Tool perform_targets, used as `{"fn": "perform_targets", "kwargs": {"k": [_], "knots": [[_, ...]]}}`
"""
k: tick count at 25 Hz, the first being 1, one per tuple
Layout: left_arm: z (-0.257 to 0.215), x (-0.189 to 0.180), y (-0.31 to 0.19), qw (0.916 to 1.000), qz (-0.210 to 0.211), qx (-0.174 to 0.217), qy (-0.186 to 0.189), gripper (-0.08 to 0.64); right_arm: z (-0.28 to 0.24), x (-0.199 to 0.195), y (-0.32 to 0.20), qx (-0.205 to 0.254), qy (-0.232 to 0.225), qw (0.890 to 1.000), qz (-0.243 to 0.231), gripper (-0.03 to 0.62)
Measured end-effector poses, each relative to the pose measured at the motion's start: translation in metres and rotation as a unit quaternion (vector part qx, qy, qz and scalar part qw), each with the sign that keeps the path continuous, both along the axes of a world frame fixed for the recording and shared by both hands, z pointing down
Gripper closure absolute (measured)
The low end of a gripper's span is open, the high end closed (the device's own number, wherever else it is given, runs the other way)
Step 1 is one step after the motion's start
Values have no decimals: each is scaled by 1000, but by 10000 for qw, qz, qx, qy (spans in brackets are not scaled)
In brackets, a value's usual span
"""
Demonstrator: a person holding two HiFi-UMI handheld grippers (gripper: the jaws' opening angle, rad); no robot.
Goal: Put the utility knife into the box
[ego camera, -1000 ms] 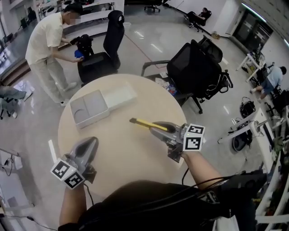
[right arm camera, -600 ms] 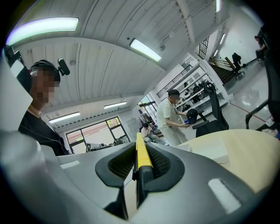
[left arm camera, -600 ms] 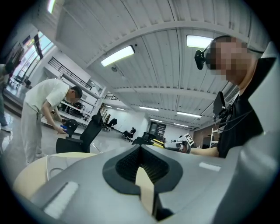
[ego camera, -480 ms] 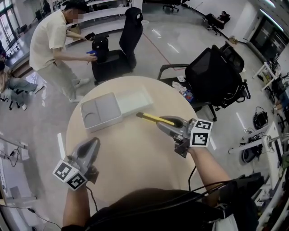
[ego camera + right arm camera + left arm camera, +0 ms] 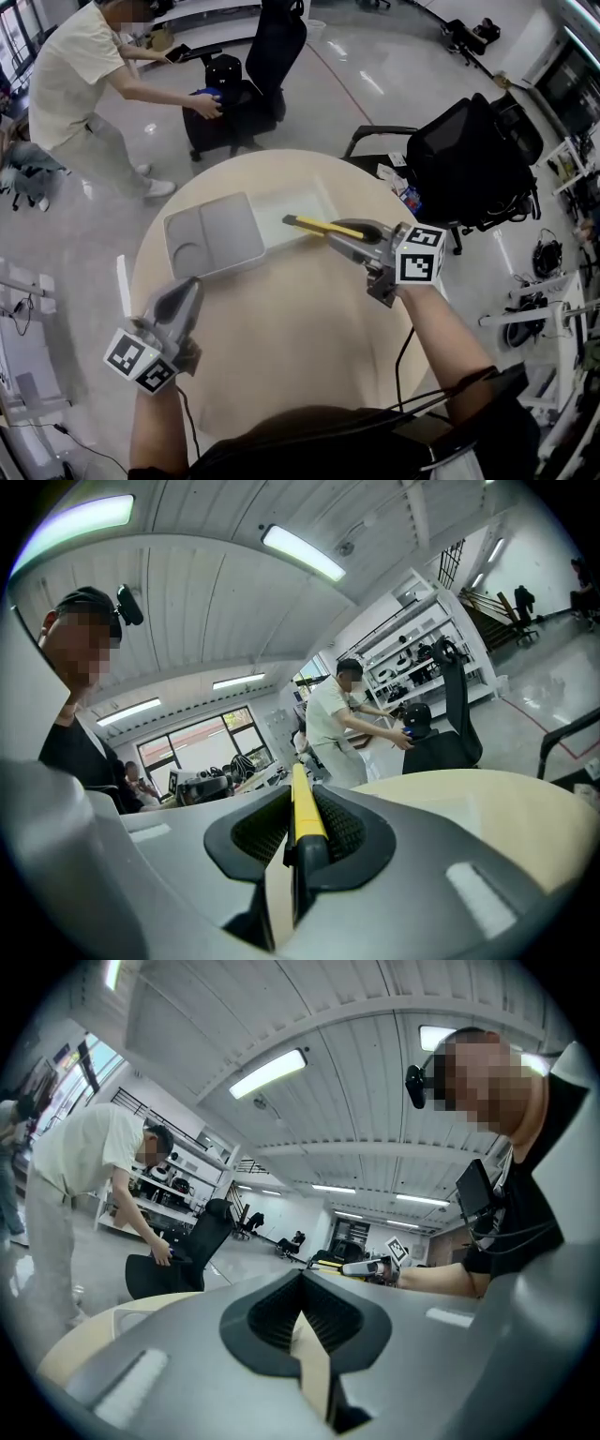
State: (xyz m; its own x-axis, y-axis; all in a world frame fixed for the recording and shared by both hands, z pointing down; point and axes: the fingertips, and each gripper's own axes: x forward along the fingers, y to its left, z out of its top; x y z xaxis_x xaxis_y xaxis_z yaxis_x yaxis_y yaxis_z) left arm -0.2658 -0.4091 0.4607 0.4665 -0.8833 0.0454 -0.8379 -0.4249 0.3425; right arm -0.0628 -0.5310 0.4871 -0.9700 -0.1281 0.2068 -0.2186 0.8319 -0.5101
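Round and pale, the table (image 5: 281,328) in this big office has the open box (image 5: 211,234) lying on its far side. The box has a grey part with hollows, and a white part (image 5: 300,204) sits right beside it. Which part is the lid, I cannot tell.

My right gripper (image 5: 345,238) is pinched tight on the yellow utility knife (image 5: 323,226). The knife sticks straight out from between the jaws. Its front end hangs over the near edge of the white part, up in the air and not touching.

My left gripper (image 5: 187,291) is low over the near side of the table, jaws together with nothing in them.

So the knife is picked up and carried close. I think what is left is to lower it into the box and let go.
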Motion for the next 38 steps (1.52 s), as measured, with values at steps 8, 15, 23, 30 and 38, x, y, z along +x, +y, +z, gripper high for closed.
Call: {"fn": "perform_targets", "kwargs": {"k": [8,15,23,30,38], "knots": [[41,7,-41,9999,-51,-46,-155,562,56,-11,-54,-63,519,9978,-406,505],[78,1,-77,9998,51,-64,-184,563,121,-33,-99,-408,1107,9907,-680,505],[93,-9,-92,9995,252,55,-166,561,181,-75,-115,-959,1682,9739,-1185,505],[104,31,-128,9985,466,156,-222,561,217,-60,-148,-1234,1880,9640,-1421,505],[97,25,-116,9978,553,291,-211,562,225,-81,-133,-1371,2021,9557,-1644,503]]}}
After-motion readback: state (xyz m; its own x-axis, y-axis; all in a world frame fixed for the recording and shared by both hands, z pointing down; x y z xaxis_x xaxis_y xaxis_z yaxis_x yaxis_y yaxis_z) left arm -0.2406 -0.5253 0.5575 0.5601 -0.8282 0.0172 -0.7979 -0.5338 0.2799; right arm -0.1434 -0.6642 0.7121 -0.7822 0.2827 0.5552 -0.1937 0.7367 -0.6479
